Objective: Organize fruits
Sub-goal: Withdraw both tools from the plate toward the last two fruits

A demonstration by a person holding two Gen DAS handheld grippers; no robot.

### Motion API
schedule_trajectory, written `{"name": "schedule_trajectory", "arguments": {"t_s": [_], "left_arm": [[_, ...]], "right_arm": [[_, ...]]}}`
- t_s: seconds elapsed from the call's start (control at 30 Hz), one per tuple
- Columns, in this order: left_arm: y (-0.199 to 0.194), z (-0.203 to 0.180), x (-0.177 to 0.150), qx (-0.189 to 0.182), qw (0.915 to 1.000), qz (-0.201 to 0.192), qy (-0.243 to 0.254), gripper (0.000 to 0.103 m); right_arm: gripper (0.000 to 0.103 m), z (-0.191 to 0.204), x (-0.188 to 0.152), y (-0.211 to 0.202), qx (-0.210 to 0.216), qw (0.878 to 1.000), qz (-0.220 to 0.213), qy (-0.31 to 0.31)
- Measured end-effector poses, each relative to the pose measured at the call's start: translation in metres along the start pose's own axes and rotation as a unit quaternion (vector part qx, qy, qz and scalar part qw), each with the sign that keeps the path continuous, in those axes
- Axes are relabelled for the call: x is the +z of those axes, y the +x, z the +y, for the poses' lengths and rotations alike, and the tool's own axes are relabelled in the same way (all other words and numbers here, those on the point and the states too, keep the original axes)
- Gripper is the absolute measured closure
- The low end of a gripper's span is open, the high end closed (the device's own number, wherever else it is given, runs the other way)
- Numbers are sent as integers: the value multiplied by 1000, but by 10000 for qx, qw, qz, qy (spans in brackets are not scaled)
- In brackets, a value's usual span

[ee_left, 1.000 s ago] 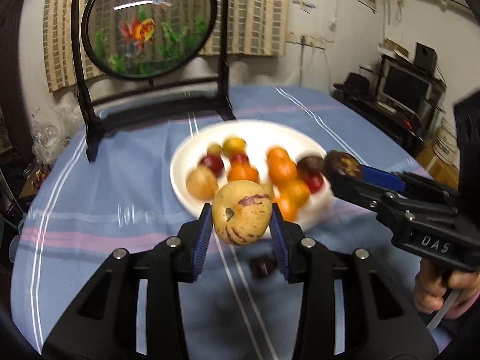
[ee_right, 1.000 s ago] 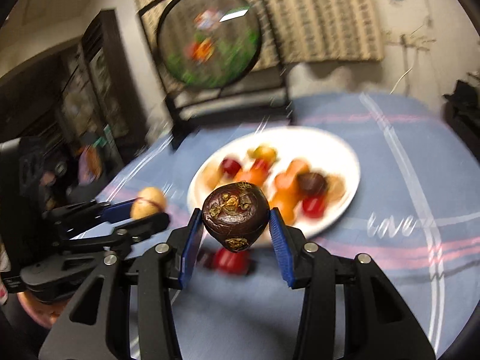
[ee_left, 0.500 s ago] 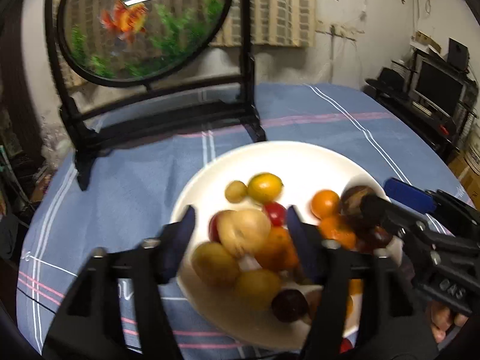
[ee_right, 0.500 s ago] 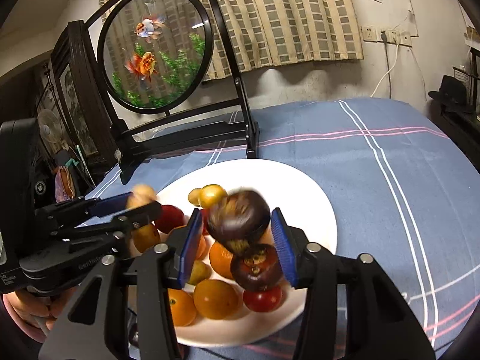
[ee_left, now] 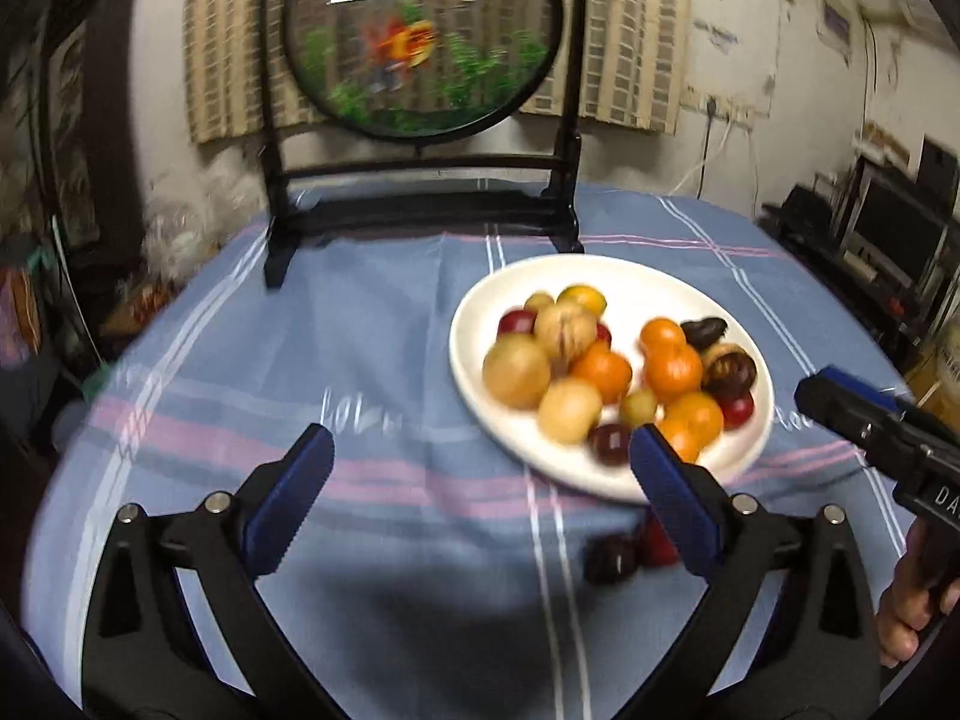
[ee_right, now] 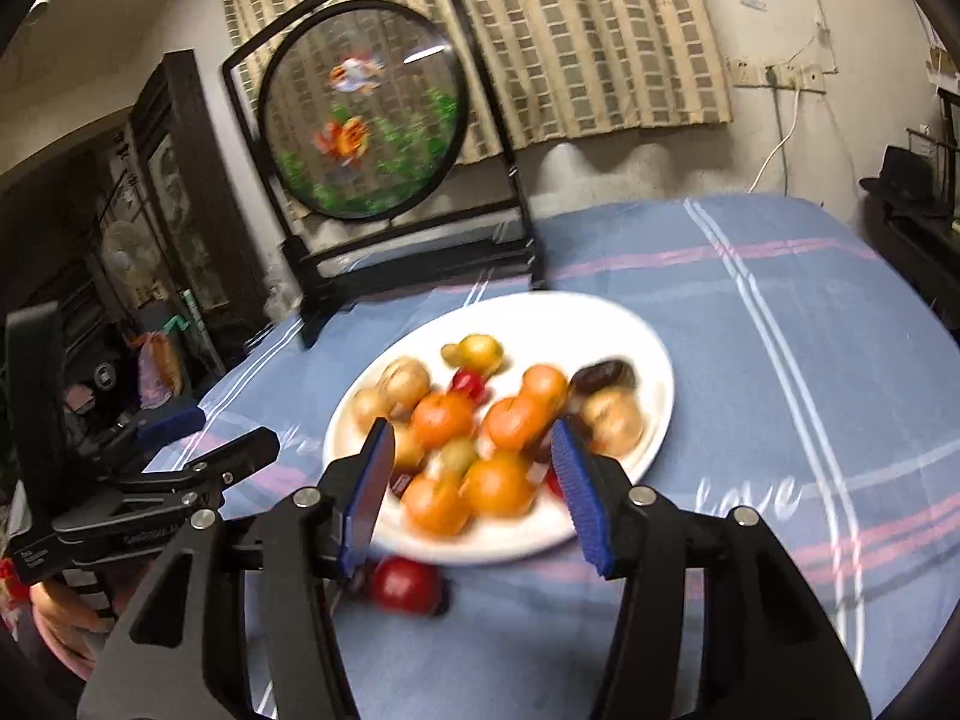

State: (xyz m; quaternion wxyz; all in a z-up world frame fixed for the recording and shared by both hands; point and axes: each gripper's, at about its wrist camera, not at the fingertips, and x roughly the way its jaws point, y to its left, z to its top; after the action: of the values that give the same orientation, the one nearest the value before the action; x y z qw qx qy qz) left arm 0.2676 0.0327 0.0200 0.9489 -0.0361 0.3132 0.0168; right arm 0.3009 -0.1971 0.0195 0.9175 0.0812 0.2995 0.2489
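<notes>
A white plate [ee_left: 654, 288] [ee_right: 600, 324] on the blue striped cloth holds several oranges, red, dark and yellow fruits. The pale purple-streaked fruit [ee_left: 565, 330] [ee_right: 405, 383] lies among them at the left. The dark brown fruit [ee_left: 728, 368] lies at the plate's right side. My left gripper [ee_left: 478, 455] [ee_right: 219, 435] hovers in front of the plate, its jaws opening wide with nothing between them. My right gripper [ee_right: 471, 450] [ee_left: 840, 402] stands open near the plate's front rim, holding nothing. A red fruit [ee_right: 402, 585] [ee_left: 655, 540] and a dark fruit [ee_left: 609, 558] lie on the cloth in front of the plate.
A round goldfish panel [ee_left: 420, 42] [ee_right: 366, 108] in a black stand rises at the table's back edge, behind the plate. Dark cabinets [ee_right: 174, 180] stand left of the table, a television shelf [ee_left: 894, 240] to the right. A person's hand [ee_left: 900, 630] grips each tool.
Both grippers let go of their fruits, which now lie on the plate. Both then drew back from it toward the table's front. The left jaws spread wide.
</notes>
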Motion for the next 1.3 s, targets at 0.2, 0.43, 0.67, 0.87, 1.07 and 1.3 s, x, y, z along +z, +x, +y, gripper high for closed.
{"name": "schedule_trajectory", "arguments": {"t_s": [0.2, 0.43, 0.67, 0.87, 1.07, 1.3], "left_arm": [[2, 31, -32, 202, 9977, 425, -497, 2], [-11, 34, -29, 514, 9973, 54, -526, 3], [-9, 28, -30, 265, 9982, 212, -500, 2], [-10, 27, -30, 313, 9982, 209, -469, 2], [-10, 27, -30, 334, 9980, 213, -485, 2], [-10, 28, -30, 339, 9981, 224, -466, 2]], "right_arm": [[47, 26, -37, 19, 52, 9968, 686, -402], [47, 29, -45, 34, 98, 9944, 959, -430], [49, 28, -46, 43, 133, 9939, 1038, -337], [51, 29, -46, 54, 92, 9931, 1123, -323], [55, 23, -43, 57, 60, 9937, 1105, -153], [56, 24, -43, 62, 51, 9928, 1188, -150]]}}
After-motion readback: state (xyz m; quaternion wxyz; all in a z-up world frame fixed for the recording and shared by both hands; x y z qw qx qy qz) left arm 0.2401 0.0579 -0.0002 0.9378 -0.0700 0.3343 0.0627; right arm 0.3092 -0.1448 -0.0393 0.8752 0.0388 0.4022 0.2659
